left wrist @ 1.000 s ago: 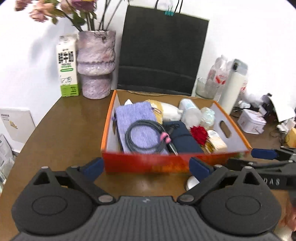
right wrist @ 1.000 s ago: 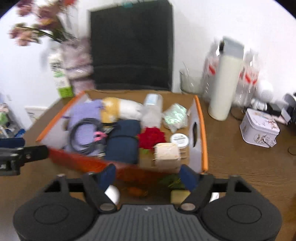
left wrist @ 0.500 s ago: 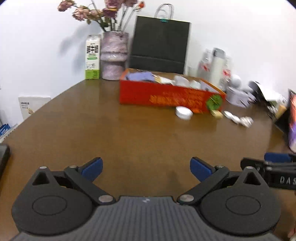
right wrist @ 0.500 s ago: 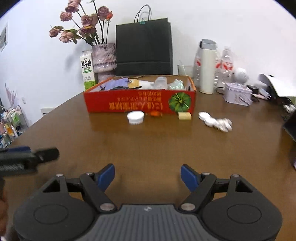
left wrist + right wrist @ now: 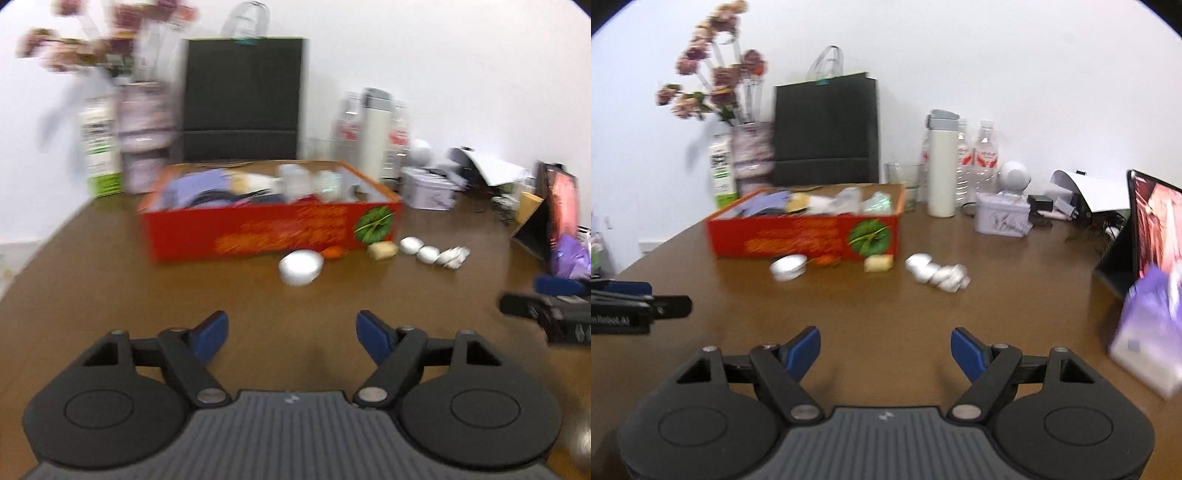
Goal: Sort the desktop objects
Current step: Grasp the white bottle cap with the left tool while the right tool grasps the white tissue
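The red box [image 5: 266, 229] sits toward the far side of the brown counter [image 5: 147, 295] and is already packed with things: a purple cloth, a coiled cable and some pale wrapped items that are too blurred to name. That part of the sorting looks done.

A row of small things lies loose on the counter just in front of the box. There is a round white lid [image 5: 301, 266], a small orange thing [image 5: 332, 252] touching the box's front, a tan block [image 5: 382, 250] near its right corner, and a cluster of white crumpled pieces [image 5: 938, 274] farther right. I'd judge these are what is left to put away.

Both grippers hang over bare counter on the near side, well apart from those pieces. The left gripper [image 5: 291, 334] is empty. Its jaws have just been closing a little, but they stand apart with nothing between them. The right gripper [image 5: 885, 349] is also apart and empty.

A purple packet [image 5: 1148, 332] lies near the right edge, beside a propped screen [image 5: 1152, 221].
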The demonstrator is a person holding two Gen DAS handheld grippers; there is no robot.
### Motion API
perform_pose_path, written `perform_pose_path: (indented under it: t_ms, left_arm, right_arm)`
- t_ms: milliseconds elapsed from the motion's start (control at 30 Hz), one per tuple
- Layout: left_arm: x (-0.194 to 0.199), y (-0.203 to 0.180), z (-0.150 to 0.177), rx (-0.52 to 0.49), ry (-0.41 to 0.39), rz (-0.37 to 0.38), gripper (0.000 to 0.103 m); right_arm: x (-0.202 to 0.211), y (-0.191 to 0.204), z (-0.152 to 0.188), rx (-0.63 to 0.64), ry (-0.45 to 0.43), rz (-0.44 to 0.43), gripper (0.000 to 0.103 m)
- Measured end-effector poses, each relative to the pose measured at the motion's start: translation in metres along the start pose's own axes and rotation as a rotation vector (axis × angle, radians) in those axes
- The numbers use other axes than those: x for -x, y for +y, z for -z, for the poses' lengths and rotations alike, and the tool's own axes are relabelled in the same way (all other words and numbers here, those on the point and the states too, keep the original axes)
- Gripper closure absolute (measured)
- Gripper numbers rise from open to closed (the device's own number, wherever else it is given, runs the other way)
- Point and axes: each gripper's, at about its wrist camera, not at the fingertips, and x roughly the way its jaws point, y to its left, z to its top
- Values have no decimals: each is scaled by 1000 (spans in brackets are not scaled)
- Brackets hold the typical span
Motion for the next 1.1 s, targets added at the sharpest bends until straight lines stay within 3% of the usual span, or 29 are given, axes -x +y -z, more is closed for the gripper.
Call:
perform_pose_path:
  t_ms: [67,133,233,333,400,467,633,867,1100]
  left_arm:
    - [-41,-4,-17,-31,8,26,24]
    - [-75,-7,-27,-43,41,-5,25]
    - [-112,-4,-35,-6,86,-14,42]
    - [-132,1,-32,21,114,-10,57]
    - [-133,1,-28,-2,91,-17,62]
    - [-130,0,-27,-2,92,-4,62]
    - [-89,-2,-25,0,31,-19,63]
    - [-3,-4,-9,46,-24,-6,63]
    - [81,-1,34,49,-60,-87,62]
  right_arm:
    - [-35,-19,-22,-35,19,-55,27]
    - [-75,-28,-38,4,55,-21,28]
    - [-120,-34,-45,100,111,48,33]
    - [-145,-50,-42,113,143,26,42]
    - [-157,-57,-40,112,174,34,69]
    - [-156,-63,-39,67,170,0,80]
    - [-133,-43,-31,104,173,20,82]
    - [-51,17,-26,32,67,-125,82]
    - [10,74,2,7,15,-179,82]
